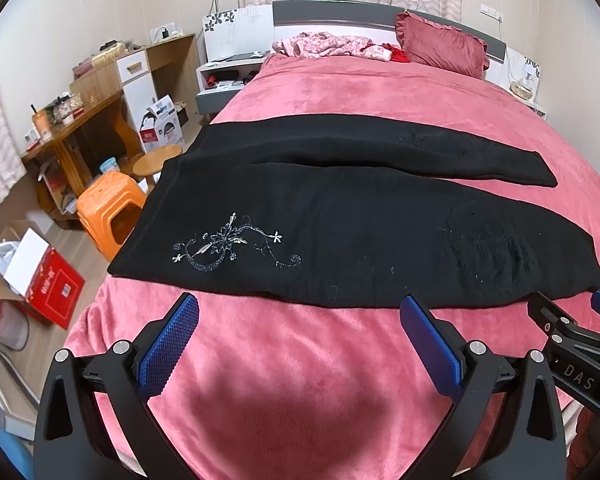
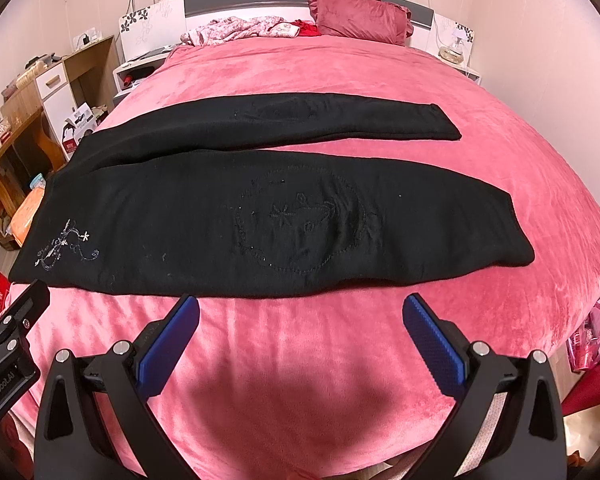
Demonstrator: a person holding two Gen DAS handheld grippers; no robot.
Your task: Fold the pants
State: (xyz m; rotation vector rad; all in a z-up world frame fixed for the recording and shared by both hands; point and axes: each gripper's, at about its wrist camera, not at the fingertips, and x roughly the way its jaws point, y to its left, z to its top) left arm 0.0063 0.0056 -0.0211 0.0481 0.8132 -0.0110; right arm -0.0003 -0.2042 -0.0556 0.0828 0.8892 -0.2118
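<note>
- Black pants [image 1: 340, 216] spread flat across the pink blanket [image 1: 300, 380], waistband toward the left edge of the bed, two legs running off to the right with a strip of pink showing between them.
- Silver stitched flower [image 1: 228, 246] sitting on the near leg close to the waist, handy as a landmark.
- Nothing folded yet by the looks of it, so probably first fold time: one leg over onto the other.
- Best bet: grab the near edge at two spots, one by the waistband and one near the cuff, then lift together so the fabric doesn't sag or twist in the middle.
- Worth pinching just the pants and not the fuzzy blanket underneath, easy to snag both.
- Lining up the cuffs and outer seams before letting go saves re-doing it.
- Left gripper [image 1: 300, 308] spread wide, holding nothing, hovering over bare blanket just short of the near hem, pointing at the pants mid-section.
- Right gripper [image 2: 300, 308] same deal: wide apart, empty, just shy of the near edge, aimed further toward the leg end.
- Both level and side by side, close together.
</note>
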